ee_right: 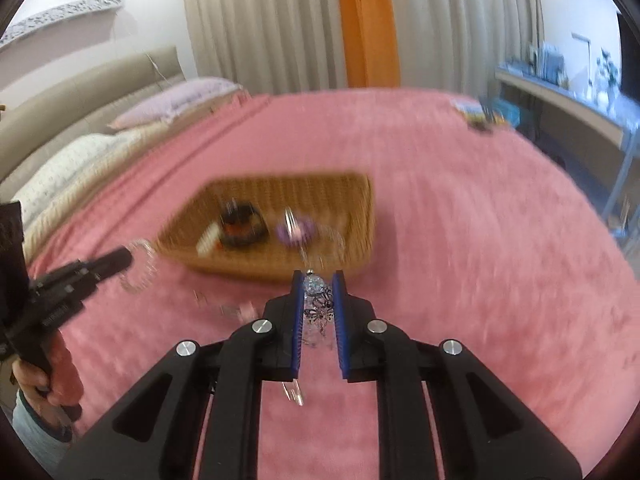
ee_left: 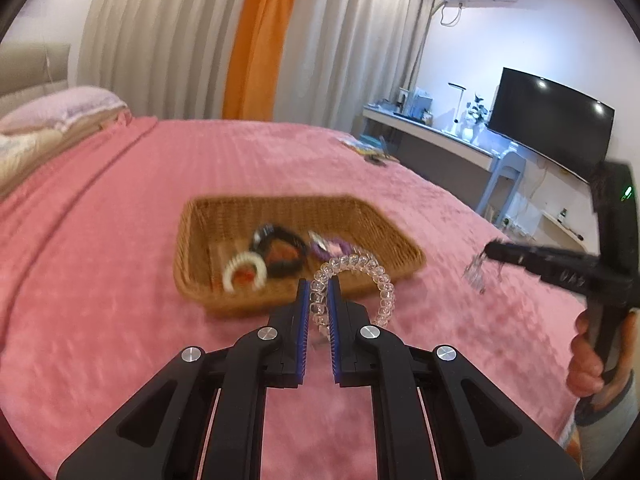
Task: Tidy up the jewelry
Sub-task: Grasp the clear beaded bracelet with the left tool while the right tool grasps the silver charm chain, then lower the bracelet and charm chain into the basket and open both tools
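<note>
Wicker basket already holds several bracelets, and your left gripper pinches a clear bracelet while your right gripper pinches a sparkly piece, both not yet dropped in.

A wicker basket is sitting on the bed blanket, toward the middle of the bed. Inside it, a coiled hair tie is lying at the left, a dark bracelet just right of it, and a beaded piece further right. A beaded bracelet is hanging over the basket's near right wall. Pillows are lying at the bed's head, far left. Small items are resting at the far right edge, with a desk beyond the bed.
</note>
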Available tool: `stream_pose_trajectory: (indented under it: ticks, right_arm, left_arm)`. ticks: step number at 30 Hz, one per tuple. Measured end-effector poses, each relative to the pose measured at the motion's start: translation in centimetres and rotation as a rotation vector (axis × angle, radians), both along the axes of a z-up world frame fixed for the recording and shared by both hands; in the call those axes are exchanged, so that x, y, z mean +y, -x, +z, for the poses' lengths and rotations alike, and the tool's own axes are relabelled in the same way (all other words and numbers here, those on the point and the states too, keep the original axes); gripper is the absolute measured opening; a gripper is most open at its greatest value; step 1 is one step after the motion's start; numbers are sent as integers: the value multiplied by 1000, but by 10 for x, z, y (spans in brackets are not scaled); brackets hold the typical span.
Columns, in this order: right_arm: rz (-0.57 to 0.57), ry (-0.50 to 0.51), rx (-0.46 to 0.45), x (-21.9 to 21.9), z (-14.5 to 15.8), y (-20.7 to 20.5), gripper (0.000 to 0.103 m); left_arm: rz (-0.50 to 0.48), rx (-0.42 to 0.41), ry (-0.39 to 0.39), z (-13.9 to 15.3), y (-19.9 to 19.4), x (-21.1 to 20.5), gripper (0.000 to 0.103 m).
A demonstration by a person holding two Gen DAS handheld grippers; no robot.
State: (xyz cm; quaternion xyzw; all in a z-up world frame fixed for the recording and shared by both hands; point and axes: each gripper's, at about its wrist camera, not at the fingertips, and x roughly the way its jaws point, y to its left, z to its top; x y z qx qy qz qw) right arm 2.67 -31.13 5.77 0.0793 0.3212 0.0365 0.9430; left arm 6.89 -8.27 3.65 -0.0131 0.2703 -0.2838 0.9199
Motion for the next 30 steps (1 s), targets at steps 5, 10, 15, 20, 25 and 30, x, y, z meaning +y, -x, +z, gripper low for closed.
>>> stream_pose_trajectory:
  ticks: [5, 10, 15, 20, 25, 30]
  right_arm:
    - [-6, -12, -50, 8, 30, -43, 12]
    - [-5, -57, -42, 14, 21, -90, 12]
    - [-13, -63, 19, 22, -11, -144, 12]
    - [-38, -41, 98, 23, -43, -184, 12]
    - [-73, -49, 150, 13, -69, -198, 12]
    - [-93, -83, 188, 4, -78, -200, 14]
  left_arm:
    - [32, -39, -18, 23, -33, -8, 7]
    - [66, -19, -7, 15, -78, -17, 7]
    - [116, 15, -30, -10, -120, -23, 7]
    - [153, 75, -49, -34, -148, -23, 7]
    - [151, 104, -62, -48, -157, -22, 8]
    - [144, 114, -52, -47, -155, -19, 22]
